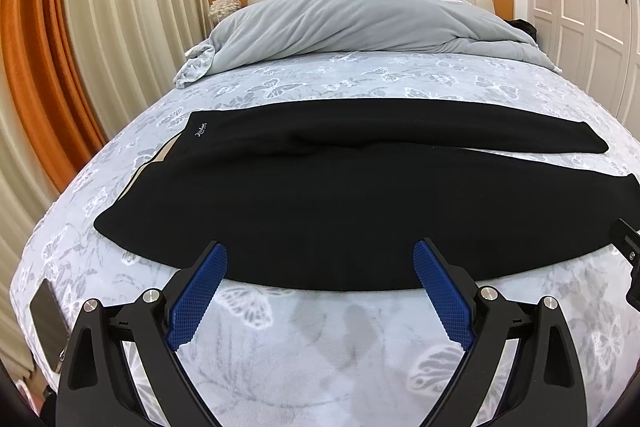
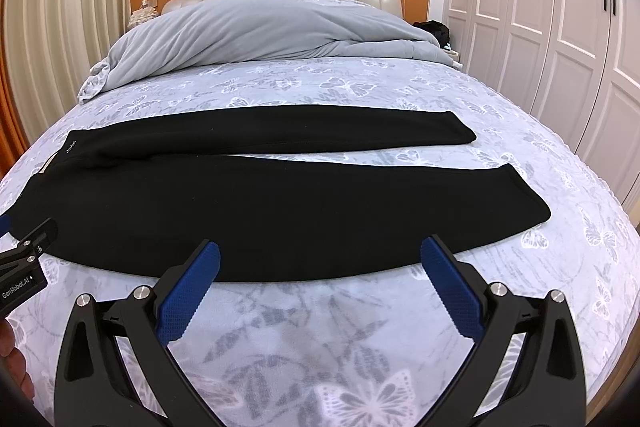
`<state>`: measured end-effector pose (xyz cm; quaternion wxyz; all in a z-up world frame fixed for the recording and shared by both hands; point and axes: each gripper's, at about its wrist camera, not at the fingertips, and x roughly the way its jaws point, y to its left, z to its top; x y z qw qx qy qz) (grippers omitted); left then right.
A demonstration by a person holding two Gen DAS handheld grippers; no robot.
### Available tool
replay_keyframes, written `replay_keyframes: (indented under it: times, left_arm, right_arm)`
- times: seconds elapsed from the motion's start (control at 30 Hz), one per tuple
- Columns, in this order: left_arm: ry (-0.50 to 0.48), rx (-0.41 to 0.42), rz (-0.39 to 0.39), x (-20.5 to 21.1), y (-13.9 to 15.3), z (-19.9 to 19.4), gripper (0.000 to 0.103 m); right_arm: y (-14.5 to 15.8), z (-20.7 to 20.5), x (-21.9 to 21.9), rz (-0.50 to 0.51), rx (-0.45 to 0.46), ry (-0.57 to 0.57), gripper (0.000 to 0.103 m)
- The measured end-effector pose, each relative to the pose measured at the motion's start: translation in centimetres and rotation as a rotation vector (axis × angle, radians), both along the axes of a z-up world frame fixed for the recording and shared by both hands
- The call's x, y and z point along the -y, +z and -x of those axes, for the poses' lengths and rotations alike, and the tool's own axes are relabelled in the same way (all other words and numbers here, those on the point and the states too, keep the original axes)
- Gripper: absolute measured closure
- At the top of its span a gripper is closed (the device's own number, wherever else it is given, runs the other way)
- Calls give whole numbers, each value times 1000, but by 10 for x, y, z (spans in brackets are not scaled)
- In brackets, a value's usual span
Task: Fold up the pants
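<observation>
Flat on one bed [image 1: 320,339], one pair of black pants [image 1: 320,195], two legs, left gripper [image 1: 320,251] and right gripper [image 2: 320,249] both spread.

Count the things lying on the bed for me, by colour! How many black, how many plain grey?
Black: 1, the pants
Plain grey: 1, the duvet
Dark and shiny: 1, a phone at the bed's near left corner
Total: 3

Bare bedspread [image 2: 320,347] lay free near the pants [image 2: 280,211]; a heaped duvet [image 2: 260,27] blocked the far end.
</observation>
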<state>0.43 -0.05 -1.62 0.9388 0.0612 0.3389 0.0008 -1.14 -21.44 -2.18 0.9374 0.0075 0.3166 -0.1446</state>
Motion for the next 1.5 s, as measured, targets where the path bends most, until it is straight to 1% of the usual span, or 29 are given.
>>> replay_keyframes:
  times: [0.63,0.77,0.83,0.9,0.97,1.03,1.07,1.1,1.13,1.17,1.2,1.23,1.27,1.3,1.37,1.4,1.47,1.5]
  left_arm:
    - [0,-4,2,-1,-3,0,11]
    - [-13,-34,42,-7,-6,-4,11]
    - [-20,-55,67,-13,-5,-9,11]
    - [-25,-79,116,-27,3,-22,11]
    - [-28,-90,177,-50,16,-47,11]
    - [13,-79,199,-77,30,-82,11]
    - [41,-72,200,-90,35,-98,11]
    - [81,-68,196,-107,40,-122,11]
    - [115,-67,185,-120,43,-144,11]
    - [143,-70,179,-133,44,-165,11]
    - [171,-94,177,-150,43,-196,11]
    - [198,-119,182,-163,41,-219,11]
    - [217,-153,218,-177,36,-241,11]
    - [229,-211,287,-194,28,-270,11]
    - [278,-279,392,-220,12,-306,11]
    - [311,-313,444,-232,0,-327,11]
    - [362,-387,482,-249,-26,-361,11]
    - [384,-404,471,-251,-35,-369,11]
  right_arm:
    - [-3,0,0,-8,-7,3,5]
    - [-5,-2,6,-41,-21,5,5]
    - [-7,-7,14,-66,-54,14,5]
    - [-4,-16,31,-69,-85,23,5]
    - [5,-28,58,-97,-96,52,5]
    - [13,-49,100,-123,-106,51,5]
    - [15,-60,118,-130,-107,46,5]
    - [18,-74,140,-136,-107,37,5]
    - [19,-95,168,-147,-118,31,5]
    - [18,-111,187,-160,-128,26,5]
    - [17,-130,209,-166,-132,11,5]
    - [15,-153,235,-179,-138,-7,5]
    - [12,-169,253,-197,-143,-19,5]
    - [9,-184,271,-207,-145,-41,5]
    - [0,-216,306,-254,-152,-75,5]
    - [-4,-228,317,-260,-156,-95,5]
    - [-16,-252,338,-263,-169,-127,5]
    - [-22,-262,347,-273,-186,-138,5]
